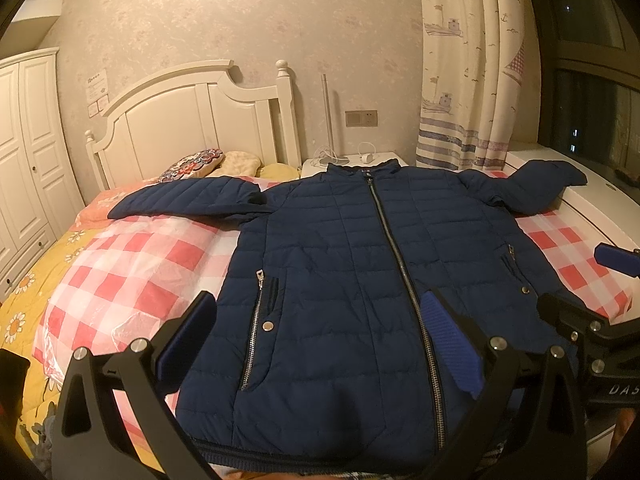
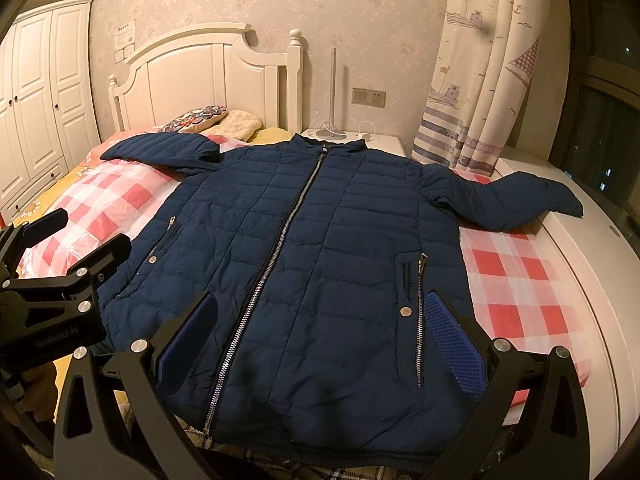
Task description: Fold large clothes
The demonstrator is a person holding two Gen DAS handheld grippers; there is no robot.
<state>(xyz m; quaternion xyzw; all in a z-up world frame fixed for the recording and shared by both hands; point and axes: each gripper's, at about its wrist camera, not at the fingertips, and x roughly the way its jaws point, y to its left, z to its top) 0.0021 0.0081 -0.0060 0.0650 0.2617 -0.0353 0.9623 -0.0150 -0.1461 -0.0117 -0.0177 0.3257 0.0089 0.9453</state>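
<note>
"GenRobot.AI" reads on my left tongs [image 2: 60,240]. Navy quilted jacket [image 1: 360,280] zipped, flat face-up on the checked sheet [image 1: 132,256] over the bed, sleeves spread. Left tongs wide, right tongs [image 2: 320,344] wide, both holding nothing.

Home bedroom. White bed [image 2: 280,140] with panelled headboard [image 2: 208,76] and pillows [image 2: 216,118], white wardrobe [image 2: 40,92] on the left, boat-print curtains [image 2: 480,80] at a dark window [image 2: 604,152], small nightstand [image 2: 380,142] with lamp base, patterned wallpaper, wall socket [image 2: 368,97].

Checked cloth [image 1: 132,264] lies bare beside the jacket [image 1: 340,280]; headboard [image 1: 192,120] blocks beyond
</note>
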